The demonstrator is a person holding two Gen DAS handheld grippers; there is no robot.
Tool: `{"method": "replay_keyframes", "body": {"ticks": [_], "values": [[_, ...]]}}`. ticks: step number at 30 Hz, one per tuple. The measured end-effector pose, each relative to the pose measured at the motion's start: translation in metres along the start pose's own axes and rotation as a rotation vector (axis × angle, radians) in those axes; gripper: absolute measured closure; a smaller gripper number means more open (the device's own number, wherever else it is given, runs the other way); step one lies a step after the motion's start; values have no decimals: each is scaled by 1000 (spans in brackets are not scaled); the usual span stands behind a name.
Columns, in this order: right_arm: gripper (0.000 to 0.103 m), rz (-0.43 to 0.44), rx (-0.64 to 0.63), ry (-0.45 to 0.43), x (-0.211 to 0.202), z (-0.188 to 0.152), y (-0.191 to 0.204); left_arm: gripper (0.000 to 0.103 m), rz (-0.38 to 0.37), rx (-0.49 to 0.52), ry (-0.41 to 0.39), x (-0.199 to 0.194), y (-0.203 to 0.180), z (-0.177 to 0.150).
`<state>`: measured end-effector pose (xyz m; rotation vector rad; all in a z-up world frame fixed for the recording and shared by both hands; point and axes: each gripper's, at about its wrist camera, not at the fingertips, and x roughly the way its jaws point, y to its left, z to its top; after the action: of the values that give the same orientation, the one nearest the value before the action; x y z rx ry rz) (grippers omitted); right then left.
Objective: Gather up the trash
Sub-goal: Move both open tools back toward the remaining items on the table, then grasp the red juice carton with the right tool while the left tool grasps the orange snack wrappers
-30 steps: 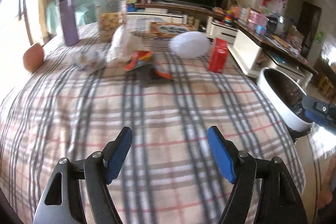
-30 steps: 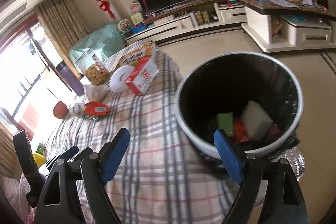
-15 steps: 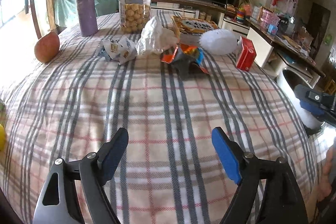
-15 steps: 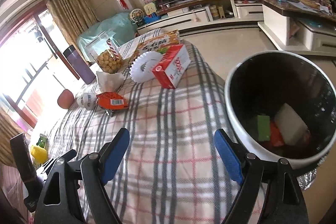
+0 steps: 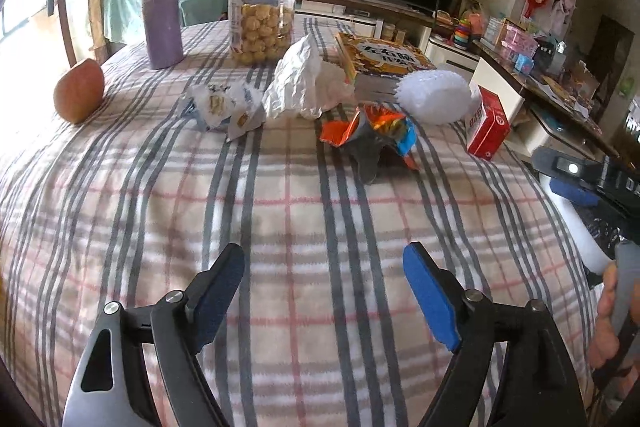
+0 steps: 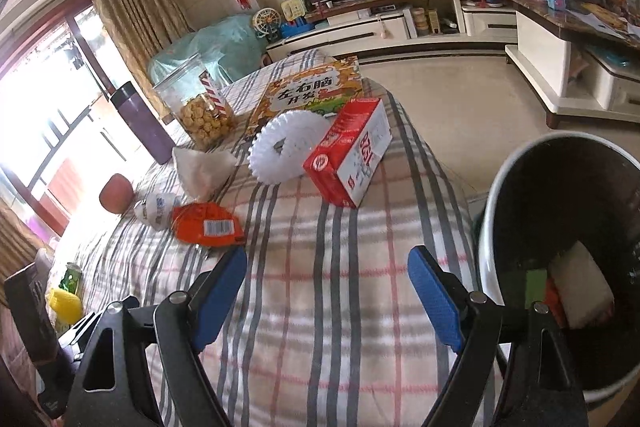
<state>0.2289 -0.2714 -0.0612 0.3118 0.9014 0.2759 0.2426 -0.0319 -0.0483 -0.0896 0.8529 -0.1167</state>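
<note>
Two grippers, left (image 5: pixel 323 297) and right (image 6: pixel 327 301), spread and empty over our checked table (image 5: pixel 280 227) | snack wrapper (image 5: pixel 370 133) lies crumpled mid-table, bin (image 6: pixel 492 227) at right edge | we'd best approach low, pinching the wrapper's raised fold.

A: Where's the light coming from?
B: The window (image 6: pixel 36 131) at nine o'clock, glaring white.
A: Any blur?
B: Slight softness on the plaid cloth (image 5: pixel 280 227); fisheye bends the edges, corners go black.
</note>
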Motion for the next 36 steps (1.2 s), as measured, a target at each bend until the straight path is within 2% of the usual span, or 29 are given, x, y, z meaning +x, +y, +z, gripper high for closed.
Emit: {"method": "replay_keyframes", "body": {"ticks": [9, 20, 23, 25, 26, 27, 28, 29, 31, 36], "values": [[19, 3, -14, 24, 31, 22, 4, 21, -41, -12, -1, 25, -7, 22], [20, -28, -23, 68, 72, 43, 0, 19, -34, -10, -29, 63, -20, 57], [27, -44, -24, 80, 80, 44, -1, 19, -10, 5, -30, 74, -23, 61], [38, -50, -18, 87, 85, 43, -3, 22, 11, 16, -16, 84, -25, 62], [43, -56, -17, 88, 86, 43, -4, 24, 10, 17, -11, 87, -26, 62], [50, -66, -16, 87, 86, 43, -5, 32, 5, 17, -4, 90, -26, 62], [51, -69, -14, 86, 85, 43, -6, 41, -7, 14, 6, 94, -25, 62], [52, -65, -12, 84, 84, 43, -7, 43, -22, 11, 13, 96, -25, 63], [65, -73, -14, 77, 79, 42, -8, 53, -29, 9, 11, 98, -24, 63], [69, -70, -24, 58, 61, 38, -7, 73, -67, 17, 7, 92, -24, 60]]}}
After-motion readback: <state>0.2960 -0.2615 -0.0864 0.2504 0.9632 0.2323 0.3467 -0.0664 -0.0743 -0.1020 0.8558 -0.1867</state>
